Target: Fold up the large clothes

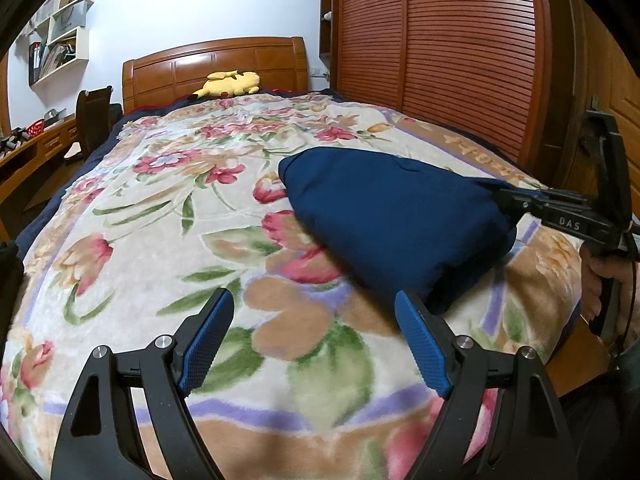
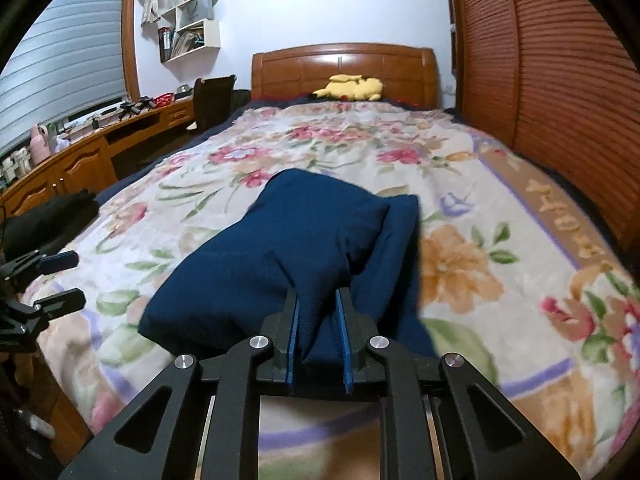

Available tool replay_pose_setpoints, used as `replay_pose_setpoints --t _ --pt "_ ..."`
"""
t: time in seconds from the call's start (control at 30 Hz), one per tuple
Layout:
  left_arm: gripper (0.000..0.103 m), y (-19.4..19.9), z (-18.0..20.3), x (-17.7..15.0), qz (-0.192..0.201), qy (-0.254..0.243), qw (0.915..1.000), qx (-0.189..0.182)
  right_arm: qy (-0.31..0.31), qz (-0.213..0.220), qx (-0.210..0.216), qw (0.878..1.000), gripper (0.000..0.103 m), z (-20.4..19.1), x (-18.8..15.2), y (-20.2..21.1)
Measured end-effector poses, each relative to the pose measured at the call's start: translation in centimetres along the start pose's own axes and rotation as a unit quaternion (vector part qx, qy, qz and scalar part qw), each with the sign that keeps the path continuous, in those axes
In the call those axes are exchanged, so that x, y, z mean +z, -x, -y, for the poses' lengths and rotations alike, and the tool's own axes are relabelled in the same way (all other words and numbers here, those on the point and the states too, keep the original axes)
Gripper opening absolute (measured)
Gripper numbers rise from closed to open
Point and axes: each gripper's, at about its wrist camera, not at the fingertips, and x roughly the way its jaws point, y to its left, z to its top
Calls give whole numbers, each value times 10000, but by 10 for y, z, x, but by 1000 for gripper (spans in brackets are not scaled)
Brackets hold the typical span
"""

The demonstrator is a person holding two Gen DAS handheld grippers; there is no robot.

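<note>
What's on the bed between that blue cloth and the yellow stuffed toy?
Nothing but the flowered blanket: the stretch from the blue cloth to the yellow stuffed toy is bare in both wrist views.

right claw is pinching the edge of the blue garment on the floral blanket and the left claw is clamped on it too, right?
Not quite. The right claw does pinch the blue garment on the floral blanket, but the left claw is open and empty, with the garment's near edge just ahead of its right finger. The left wrist view shows this.

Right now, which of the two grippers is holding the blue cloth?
The right gripper: its pads pinch a bunch of the blue cloth. The left gripper stands open, holding nothing.
</note>
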Motion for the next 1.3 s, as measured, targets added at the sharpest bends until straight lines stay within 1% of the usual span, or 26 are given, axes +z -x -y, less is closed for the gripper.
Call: replay_pose_setpoints --t 0.1,0.13,0.17,0.2,0.27,0.3,0.37,0.43,0.47,0.5,0.53,0.63,0.73,0.83,1.0,1.17,1.3 --pt "83 -4 3 2 -18 -18 10000 -27 -97 81 -317 9994 15 15 -5 4" --pt "83 -7 4 4 -17 -40 10000 -29 -173 5 -456 9988 16 23 -10 0" --pt "83 -9 4 6 -3 -59 10000 -30 -252 -166 -489 9983 16 29 -13 -7" --pt "83 -12 5 7 6 -85 10000 -27 -271 -231 -412 9985 16 33 -16 -10" --pt "83 -18 4 10 1 -124 9999 -21 -291 -144 -256 9991 17 35 -23 -11" --pt "83 -22 4 13 1 -132 9999 -18 -353 -203 -228 9989 18 35 -26 -13" --pt "83 -26 1 17 10 -126 9999 -29 -320 -205 -270 9989 21 28 -25 -12" --pt "83 -31 0 22 64 -142 9999 -67 -188 -149 -411 9989 34 21 -24 -6" --pt "83 -33 0 26 103 -153 9998 -88 -32 -100 -549 9984 37 17 -25 1" --pt "83 -35 -1 29 132 -159 9997 -115 97 -47 -644 9979 42 13 -26 7" --pt "83 -40 -2 34 149 -159 9997 -146 191 22 -677 9975 45 11 -28 16" --pt "83 -52 -6 48 170 -158 9995 -218 274 142 -675 9972 46 15 -35 38" --pt "83 -71 -8 63 164 -225 9993 -236 289 56 -622 9976 46 19 -48 42" --pt "83 -97 -8 77 106 -331 9992 -185 164 -72 -643 9978 46 25 -55 32" --pt "83 -142 -12 101 -60 -369 9991 -216 -48 -344 -476 9983 47 28 -57 5" --pt "83 -187 -18 123 -235 -378 9987 -266 -137 -362 -455 9982 48 30 -52 -21" --pt "83 -221 -25 137 -405 -351 9982 -262 -281 -321 -364 9984 50 34 -52 -33"
